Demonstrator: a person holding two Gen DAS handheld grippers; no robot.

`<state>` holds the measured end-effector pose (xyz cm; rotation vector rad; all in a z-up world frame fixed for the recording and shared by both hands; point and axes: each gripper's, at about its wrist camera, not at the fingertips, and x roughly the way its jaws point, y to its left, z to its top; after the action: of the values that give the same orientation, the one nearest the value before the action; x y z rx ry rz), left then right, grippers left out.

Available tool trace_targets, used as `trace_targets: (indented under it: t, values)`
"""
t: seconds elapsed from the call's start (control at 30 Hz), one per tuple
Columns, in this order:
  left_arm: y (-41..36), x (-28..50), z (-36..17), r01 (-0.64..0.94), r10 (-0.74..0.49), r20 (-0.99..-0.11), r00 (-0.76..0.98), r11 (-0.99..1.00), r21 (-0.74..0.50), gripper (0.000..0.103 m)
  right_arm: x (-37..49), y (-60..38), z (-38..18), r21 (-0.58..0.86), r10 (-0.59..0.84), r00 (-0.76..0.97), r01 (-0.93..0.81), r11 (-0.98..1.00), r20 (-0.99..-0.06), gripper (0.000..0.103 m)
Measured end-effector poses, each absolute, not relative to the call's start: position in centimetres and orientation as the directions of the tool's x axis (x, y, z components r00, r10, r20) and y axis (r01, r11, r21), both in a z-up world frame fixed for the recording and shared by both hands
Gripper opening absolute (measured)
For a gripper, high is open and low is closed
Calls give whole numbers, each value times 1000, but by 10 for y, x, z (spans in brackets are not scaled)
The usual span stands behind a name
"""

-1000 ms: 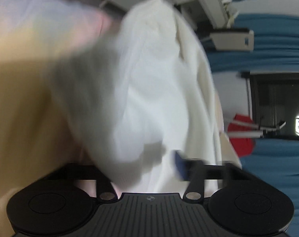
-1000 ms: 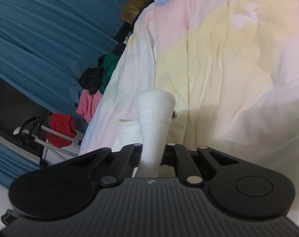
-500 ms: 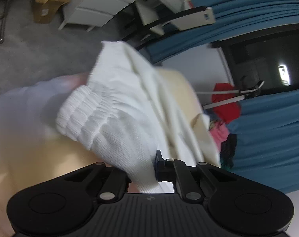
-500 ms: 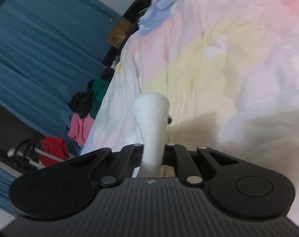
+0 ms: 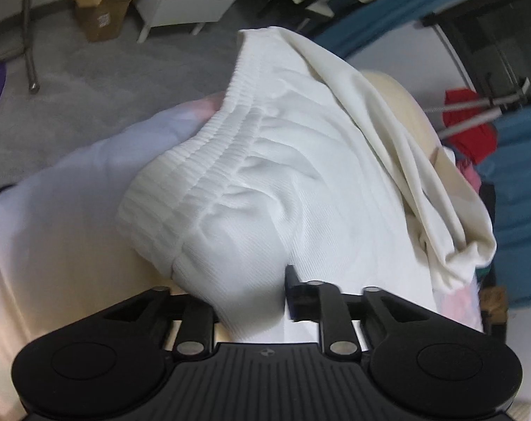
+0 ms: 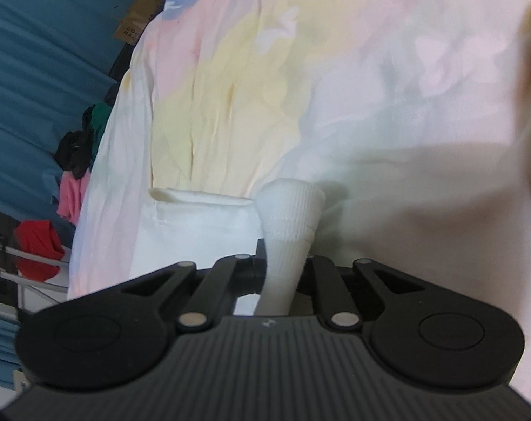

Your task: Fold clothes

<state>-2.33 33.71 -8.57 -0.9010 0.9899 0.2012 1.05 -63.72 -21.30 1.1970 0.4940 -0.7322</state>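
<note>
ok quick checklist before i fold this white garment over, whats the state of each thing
1. Right tongs pinching the white ribbed cuff: ok, cloth sits squeezed between the jaws.
2. Left tongs on the white garment: cannot tell; cloth fills the gap, but the jaws have just been opening.
3. Garment spread flat: not ok, it is bunched and draped.
4. Pastel sheet underneath free for laying down: ok in the right wrist view.
5. Clothes pile off to the side, apart from the garment: ok.

Left hand-held gripper (image 5: 251, 301) has just been opening around the white garment (image 5: 265, 189), now bulkier between its jaws than before.
</note>
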Motion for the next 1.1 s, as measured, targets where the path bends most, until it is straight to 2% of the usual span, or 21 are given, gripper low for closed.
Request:
trace_targets:
  t: [0.03, 0.07, 0.1, 0.13, 0.17, 0.2, 0.23, 0.27, 0.33, 0.4, 0.5, 0.63, 0.8, 1.0, 1.1]
  values:
    - [334, -29, -79, -510, -247, -787, 566, 645, -569, 39, 10, -637, -208, 658, -250, 684, 728, 192, -685, 10]
    - [331, -35, -71, -489, -247, -781, 573, 662, -568, 52, 9, -637, -203, 664, -255, 692, 721, 199, -675, 11]
    - [328, -39, -63, -474, -230, -782, 580, 685, -553, 62, 10, -635, -195, 654, -277, 696, 718, 238, -663, 17]
    - [326, -44, -55, -459, -214, -782, 586, 707, -538, 64, 10, -632, -186, 640, -301, 699, 715, 282, -648, 32]
    - [322, -49, -46, -447, -192, -781, 594, 729, -519, 67, 10, -629, -178, 623, -325, 703, 711, 325, -633, 43]
    - [317, -54, -37, -438, -165, -781, 603, 749, -497, 73, 11, -626, -170, 605, -347, 707, 707, 367, -616, 62]
    - [313, -58, -29, -430, -137, -779, 612, 769, -473, 77, 11, -623, -161, 584, -369, 712, 702, 408, -598, 74]
    - [308, -63, -20, -421, -110, -775, 622, 788, -449, 82, 13, -616, -153, 570, -369, 728, 684, 456, -578, 75]
    - [294, -70, -2, -374, -68, -743, 665, 831, -411, 84, 18, -601, -138, 537, -354, 763, 637, 553, -542, 75]
    - [273, -71, 14, -328, -29, -715, 698, 875, -356, 93, 22, -577, -122, 502, -317, 804, 570, 651, -502, 75]
    - [231, -64, 33, -252, 7, -667, 745, 929, -271, 97, 27, -541, -101, 456, -251, 859, 460, 762, -447, 75]
    - [162, -52, 47, -99, -35, -603, 797, 977, -188, 99, 24, -495, -79, 420, -140, 913, 308, 854, -384, 75]
    - [80, -46, 39, 67, -125, -528, 840, 990, -127, 99, 16, -441, -66, 369, -24, 945, 150, 917, -325, 75]
    - [8, -41, 23, 203, -207, -447, 870, 977, -58, 99, 8, -398, -67, 302, 103, 951, -10, 953, -291, 73]
    - [-20, -38, 21, 248, -230, -411, 882, 969, -9, 100, 6, -396, -67, 273, 102, 966, -34, 961, -236, 73]
